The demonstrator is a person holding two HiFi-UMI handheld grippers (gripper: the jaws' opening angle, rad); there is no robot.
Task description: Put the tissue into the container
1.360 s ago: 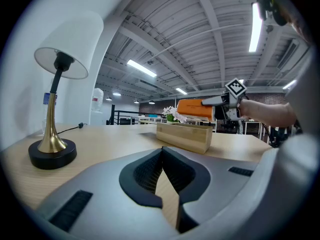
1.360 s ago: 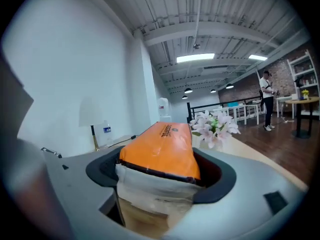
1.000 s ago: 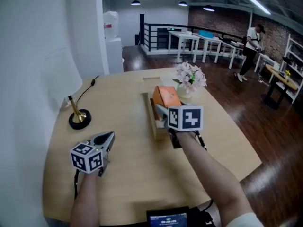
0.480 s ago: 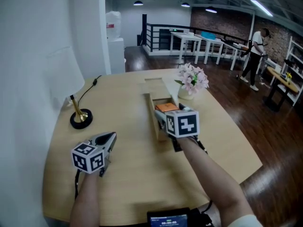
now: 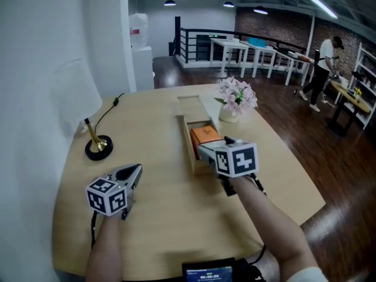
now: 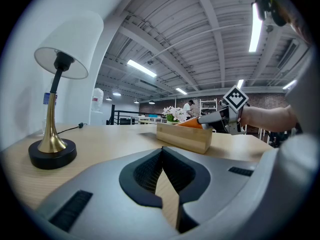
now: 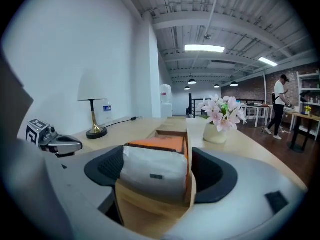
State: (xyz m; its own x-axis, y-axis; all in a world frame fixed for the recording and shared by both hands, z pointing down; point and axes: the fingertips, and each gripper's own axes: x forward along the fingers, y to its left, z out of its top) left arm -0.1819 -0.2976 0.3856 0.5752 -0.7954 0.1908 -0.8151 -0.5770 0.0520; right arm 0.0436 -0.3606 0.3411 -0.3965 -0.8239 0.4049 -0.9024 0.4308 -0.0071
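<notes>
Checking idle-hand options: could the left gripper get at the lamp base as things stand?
Probably yes. Only bare tabletop lies between the left gripper and the lamp base. The shut jaws point to its right, so it would have to swing over and open.

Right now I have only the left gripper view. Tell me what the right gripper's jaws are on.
Observer: In the right gripper view, the right gripper is shut on the pale near end of the tissue pack.
Operator: Now place the pack for me.
Observer: Head view shows it in the near part of the wooden box, with open space beyond it inside.
Operator: Check the box's right side.
Observer: The flower vase stands there, apart from the box.
</notes>
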